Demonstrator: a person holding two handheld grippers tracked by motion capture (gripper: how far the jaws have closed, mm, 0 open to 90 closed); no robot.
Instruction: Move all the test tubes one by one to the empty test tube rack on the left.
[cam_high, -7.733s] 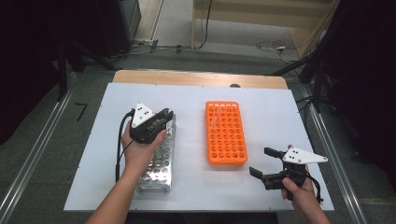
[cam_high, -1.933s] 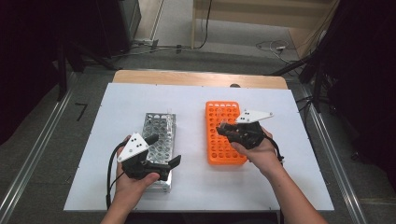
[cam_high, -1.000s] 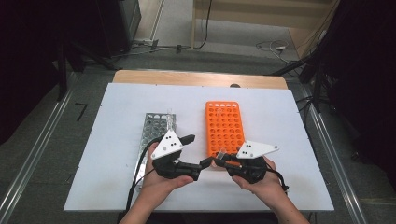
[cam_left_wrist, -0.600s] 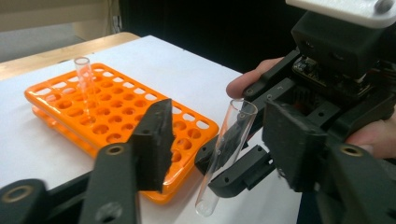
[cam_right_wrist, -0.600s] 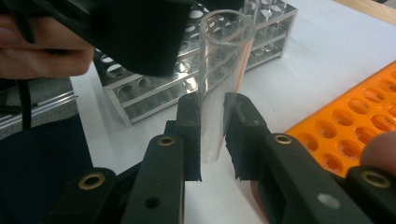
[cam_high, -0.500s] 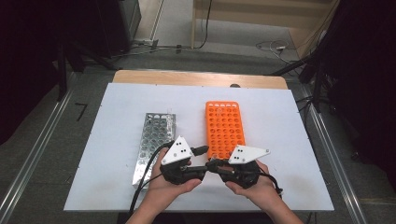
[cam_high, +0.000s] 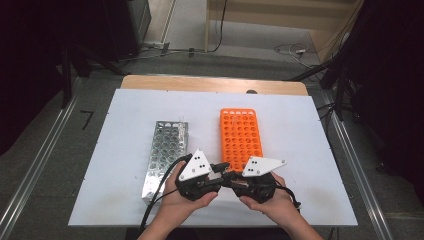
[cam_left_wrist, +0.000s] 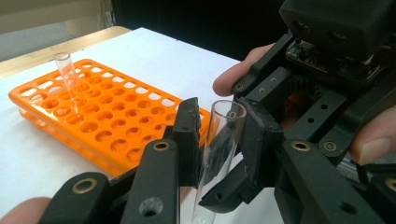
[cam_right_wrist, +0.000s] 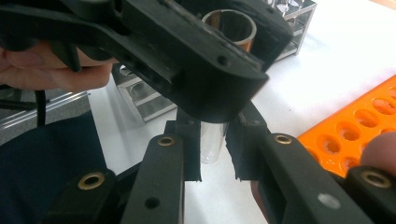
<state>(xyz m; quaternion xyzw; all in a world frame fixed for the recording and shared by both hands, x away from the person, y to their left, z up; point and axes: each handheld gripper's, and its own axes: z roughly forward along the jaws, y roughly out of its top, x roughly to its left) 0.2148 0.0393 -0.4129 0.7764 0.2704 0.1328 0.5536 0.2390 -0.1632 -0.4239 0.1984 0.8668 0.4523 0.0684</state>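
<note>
A clear test tube (cam_left_wrist: 218, 140) sits between both grippers near the table's front edge. My left gripper (cam_left_wrist: 219, 140) has just been closing, and its pads now press the tube near its open end. My right gripper (cam_right_wrist: 214, 144) is shut on the tube's lower part (cam_right_wrist: 212, 140). In the high view the left gripper (cam_high: 218, 170) and the right gripper (cam_high: 231, 181) meet tip to tip, in front of the orange rack (cam_high: 241, 137). One more tube (cam_left_wrist: 65, 74) stands in a far corner hole of that rack.
A metal tube rack (cam_high: 165, 152) lies left of the orange one on the white table top (cam_high: 300, 150). The left gripper's cable (cam_high: 155, 200) trails off the front edge. Dark floor and rails surround the table.
Both hands came together at the front of the table. The left gripper's jaws, open a second ago, have closed around the tube that the right gripper holds.
</note>
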